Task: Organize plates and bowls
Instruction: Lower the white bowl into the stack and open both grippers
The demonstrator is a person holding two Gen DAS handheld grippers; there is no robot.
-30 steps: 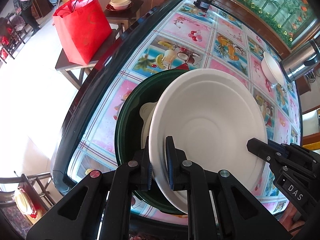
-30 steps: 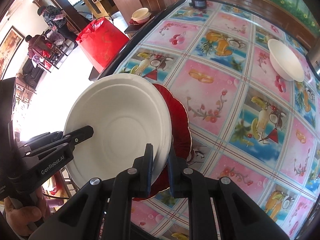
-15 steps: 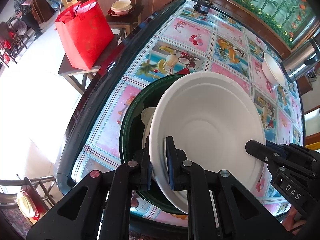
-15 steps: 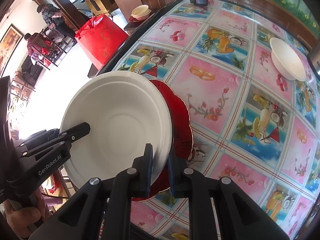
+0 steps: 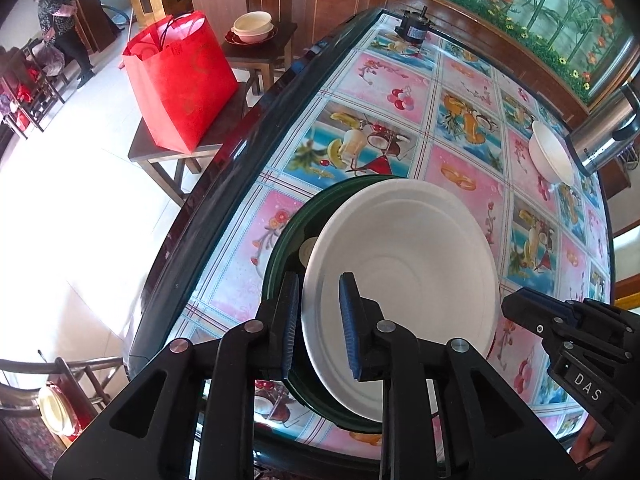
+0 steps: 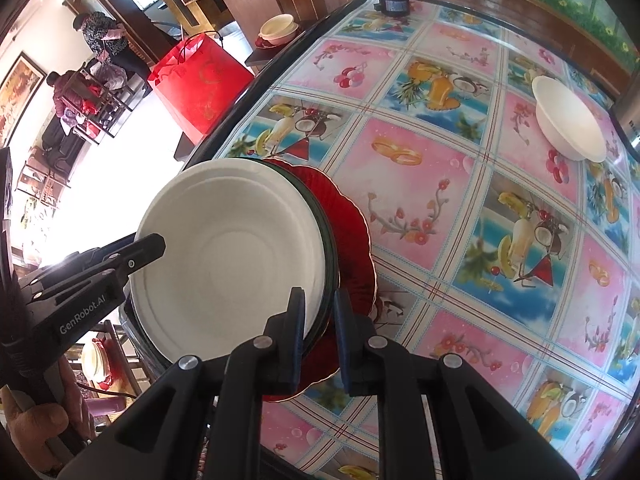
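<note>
The left gripper [image 5: 319, 322] is opening its jaws, the white plate [image 5: 404, 280] rim sitting loosely between the blue pads. At the plate's three o'clock, the right gripper [image 6: 319, 330] is staying out of nothing: it is clamping the white plate's rim. The plate is lying on a green plate [image 6: 330, 240] and a red plate [image 6: 354, 240] stacked on the fruit-print table [image 6: 460, 184]. A white bowl [image 6: 568, 120] is sitting well apart, toward two o'clock.

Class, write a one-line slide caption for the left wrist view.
Left gripper opens around the white plate above a green plate.
</note>
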